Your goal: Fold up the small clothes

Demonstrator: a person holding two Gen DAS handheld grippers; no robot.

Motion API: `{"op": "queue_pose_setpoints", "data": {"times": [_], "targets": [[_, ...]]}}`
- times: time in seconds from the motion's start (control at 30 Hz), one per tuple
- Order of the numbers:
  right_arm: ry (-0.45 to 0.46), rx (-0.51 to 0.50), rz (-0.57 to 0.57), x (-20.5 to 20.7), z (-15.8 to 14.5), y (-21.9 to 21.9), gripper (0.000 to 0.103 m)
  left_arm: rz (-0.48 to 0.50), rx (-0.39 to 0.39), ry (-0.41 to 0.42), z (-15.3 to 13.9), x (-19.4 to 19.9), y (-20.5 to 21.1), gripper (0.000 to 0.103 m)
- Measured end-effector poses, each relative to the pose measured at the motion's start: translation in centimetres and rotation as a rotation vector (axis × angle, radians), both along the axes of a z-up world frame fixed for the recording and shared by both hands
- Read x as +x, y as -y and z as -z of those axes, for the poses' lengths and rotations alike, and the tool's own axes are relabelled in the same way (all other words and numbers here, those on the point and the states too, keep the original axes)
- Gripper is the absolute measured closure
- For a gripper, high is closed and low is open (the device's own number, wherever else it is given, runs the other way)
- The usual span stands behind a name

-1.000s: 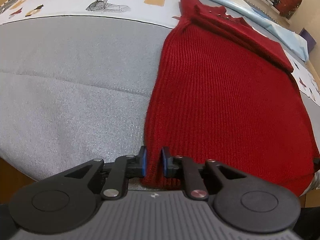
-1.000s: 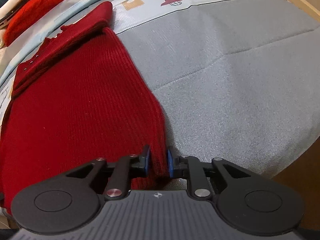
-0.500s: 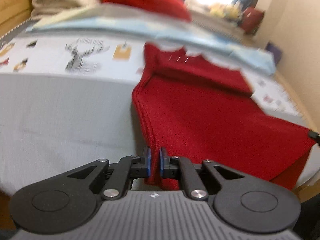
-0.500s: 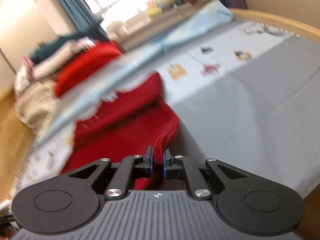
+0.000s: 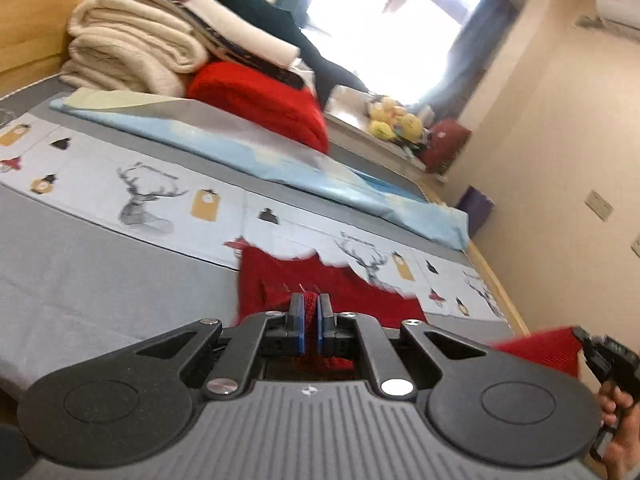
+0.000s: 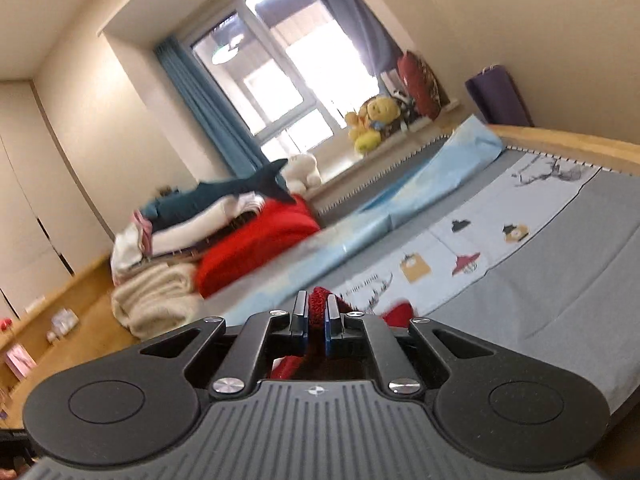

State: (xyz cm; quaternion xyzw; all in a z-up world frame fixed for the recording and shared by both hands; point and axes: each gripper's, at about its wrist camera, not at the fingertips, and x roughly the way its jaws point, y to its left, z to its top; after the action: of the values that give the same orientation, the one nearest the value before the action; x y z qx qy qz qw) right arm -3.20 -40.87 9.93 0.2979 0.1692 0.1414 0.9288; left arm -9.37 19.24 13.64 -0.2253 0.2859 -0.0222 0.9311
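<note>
Left wrist view. The left claw (image 5: 311, 322) is clamped on a hem corner of the red knitted sweater (image 5: 340, 292), a fold of knit pinched between its blue pads. The far part of the garment lies on the grey bed cover (image 5: 80, 264), its neck end just reaching the deer-print band (image 5: 152, 200); the near part hangs up off the bed. At the right edge the right claw (image 5: 580, 338) nips the other hem corner, a hand (image 5: 618, 432) behind it.

Assessment: soft, limp, light ribbed knit. It will sag between two holds and stretch if pulled hard; the rough weave should not slip in the pads. The hem corners are the proper holds for a lengthwise fold.

Right wrist view. The right claw (image 6: 317, 316) is closed on a thick roll of red knit. Little else of the sweater shows. Stacked folded blankets (image 6: 160, 296) sit beyond.

Change noted: one second ago the sweater lay flat and both claws stood open around its hem at bed level. Both have since shut on it, and the hem is now raised, with the views tipped up toward the window.
</note>
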Motion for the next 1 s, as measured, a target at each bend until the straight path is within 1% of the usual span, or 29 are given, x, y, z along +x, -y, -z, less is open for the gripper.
{"op": "queue_pose_setpoints", "data": {"times": [0.07,0.1,0.17,0.23,0.27,0.33,0.37,0.43,0.47,0.5,0.53,0.57,0.6,0.63,0.7,0.77,0.87,0.93,1.0], "targets": [[-0.037,0.019,0.014,1.0,0.1,0.6,0.097,-0.016,-0.024,-0.041,0.5,1.8,-1.1,0.098],[-0.058,0.025,0.018,2.0,0.5,0.7,0.097,-0.021,-0.014,-0.058,1.0,3.2,-1.6,0.098],[-0.089,-0.029,0.021,5.1,1.7,0.1,0.097,-0.008,0.003,-0.097,2.8,6.9,-2.5,0.098],[-0.167,-0.056,0.015,9.0,3.5,-0.7,0.097,-0.008,0.021,-0.152,5.1,11.0,-3.0,0.098],[-0.217,-0.065,0.021,11.2,4.7,-1.0,0.097,-0.001,0.025,-0.179,6.5,13.2,-3.2,0.098],[-0.326,-0.076,0.036,15.6,7.3,-1.5,0.097,0.013,0.059,-0.210,8.9,17.1,-3.6,0.098],[-0.356,-0.094,0.050,17.1,8.4,-1.9,0.097,0.016,0.048,-0.229,10.0,18.9,-3.9,0.097],[-0.401,-0.144,0.039,19.7,10.6,-2.5,0.095,0.046,0.010,-0.237,12.1,21.1,-4.5,0.094],[-0.419,-0.181,0.039,20.6,11.6,-2.8,0.094,0.046,0.003,-0.236,13.0,21.8,-4.9,0.090],[-0.430,-0.213,0.058,20.8,12.3,-3.1,0.091,0.029,-0.026,-0.250,14.2,22.2,-5.5,0.082],[-0.458,-0.239,0.084,20.9,12.9,-3.3,0.090,0.009,-0.078,-0.272,15.4,22.3,-6.2,0.078],[-0.484,-0.233,0.092,21.0,13.2,-3.2,0.090,-0.009,-0.139,-0.325,16.7,22.4,-6.7,0.074],[-0.484,-0.200,0.096,21.0,13.2,-2.8,0.090,-0.017,-0.162,-0.376,17.4,22.6,-6.8,0.074],[-0.465,-0.163,0.112,20.7,13.0,-2.2,0.088,-0.018,-0.150,-0.376,17.6,22.6,-6.7,0.074],[-0.443,-0.156,0.142,20.2,12.9,-1.7,0.069,-0.018,-0.078,-0.360,17.5,22.8,-6.4,0.063],[-0.486,-0.158,0.129,20.5,13.8,-1.5,0.068,-0.008,-0.057,-0.379,18.2,23.1,-6.2,0.059],[-0.552,-0.125,0.048,21.0,15.8,-2.2,0.067,0.008,-0.062,-0.456,20.0,24.0,-5.8,0.059],[-0.630,-0.131,0.003,21.7,17.3,-3.2,0.062,0.000,-0.084,-0.457,20.4,24.6,-5.6,0.056],[-0.668,-0.149,-0.023,22.3,18.0,-4.1,0.060,-0.013,-0.112,-0.462,20.8,25.1,-5.5,0.053]]}}
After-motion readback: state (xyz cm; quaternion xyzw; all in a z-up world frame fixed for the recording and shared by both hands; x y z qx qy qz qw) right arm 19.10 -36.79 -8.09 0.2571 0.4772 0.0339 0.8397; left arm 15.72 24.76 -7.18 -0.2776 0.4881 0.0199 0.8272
